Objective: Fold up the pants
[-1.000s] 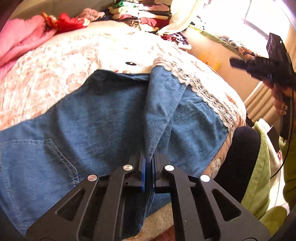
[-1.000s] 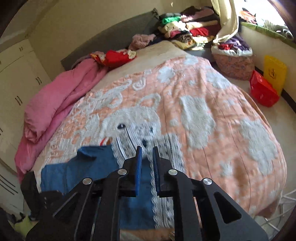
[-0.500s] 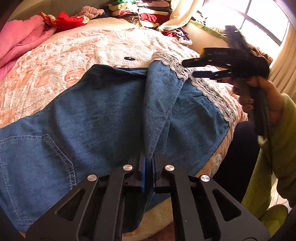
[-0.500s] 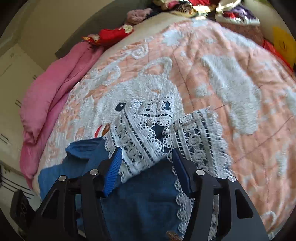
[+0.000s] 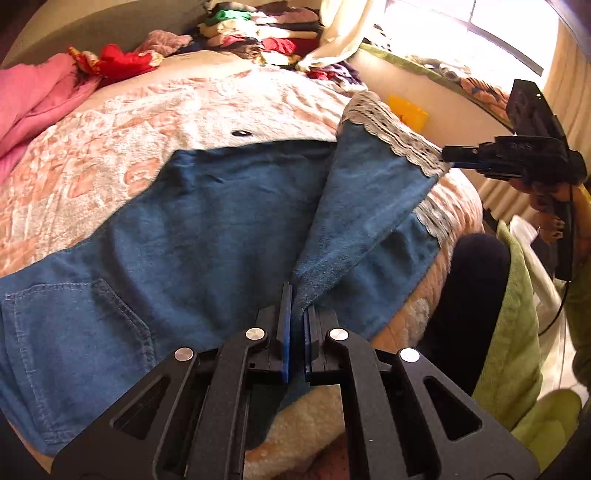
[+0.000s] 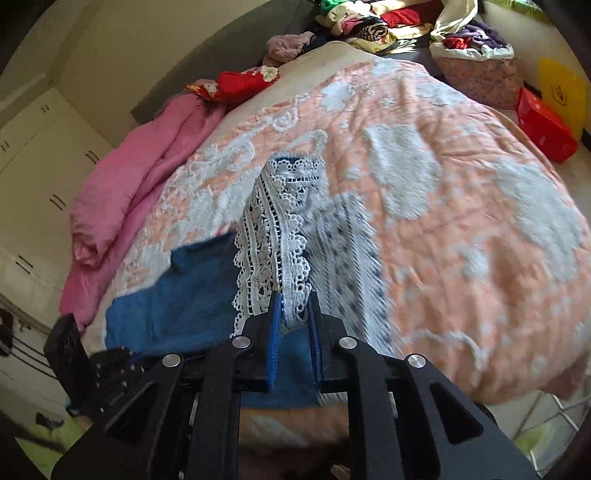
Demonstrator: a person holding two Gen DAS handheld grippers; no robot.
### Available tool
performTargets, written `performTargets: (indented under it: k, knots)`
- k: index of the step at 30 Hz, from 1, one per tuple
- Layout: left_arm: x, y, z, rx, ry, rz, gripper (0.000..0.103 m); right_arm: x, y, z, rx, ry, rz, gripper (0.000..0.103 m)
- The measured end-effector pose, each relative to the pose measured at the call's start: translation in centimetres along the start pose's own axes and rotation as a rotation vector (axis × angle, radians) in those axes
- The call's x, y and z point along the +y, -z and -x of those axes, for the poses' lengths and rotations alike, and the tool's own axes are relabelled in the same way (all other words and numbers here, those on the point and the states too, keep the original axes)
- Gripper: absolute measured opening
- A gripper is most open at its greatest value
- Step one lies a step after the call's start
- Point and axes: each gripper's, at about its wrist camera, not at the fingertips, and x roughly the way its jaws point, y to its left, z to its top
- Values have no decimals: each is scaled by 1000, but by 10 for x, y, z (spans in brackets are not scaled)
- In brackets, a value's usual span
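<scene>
Pants (image 5: 192, 236): lace hem (image 6: 273, 236) detail right-view only.

Peach-and-white bedspread (image 6: 461, 206), pink quilt (image 6: 129, 192), heaped clothes (image 5: 255, 29), red box (image 6: 545, 129), white wardrobe (image 6: 40, 155)

The left wrist view looks close and low from the bed's (image 5: 258, 107) near edge across the pants (image 5: 192, 229) toward the window corner. The right wrist view faces up the bed (image 6: 461, 229) toward the headboard end. Both share the lace hem (image 6: 273, 236).

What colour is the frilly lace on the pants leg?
White lace trim on blue denim pants, clearest in the right wrist view.
</scene>
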Motion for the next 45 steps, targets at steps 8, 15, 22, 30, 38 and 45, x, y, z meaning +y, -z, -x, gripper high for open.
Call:
performTargets:
  k: [8, 15, 22, 30, 38, 45]
  knots:
    - [-16, 10, -16, 58, 20, -54, 0, -30, 35, -6, 50, 168, -30, 3]
    - [-21, 16, -25, 90, 20, -56, 1, -19, 38, -9, 65, 106, 0, 46]
    - [-20, 16, -25, 89, 8, -48, 1, -6, 46, -41, 173, 167, 105, 11]
    - [-26, 15, -25, 91, 14, -56, 9, 3, 39, -19, 94, 286, 240, 6]
    - [-30, 21, -32, 115, 23, -79, 38, -16, 43, -43, 131, 333, 221, 15]
    - [9, 19, 25, 6, -67, 18, 67, -10, 38, -10, 27, 328, 213, 35]
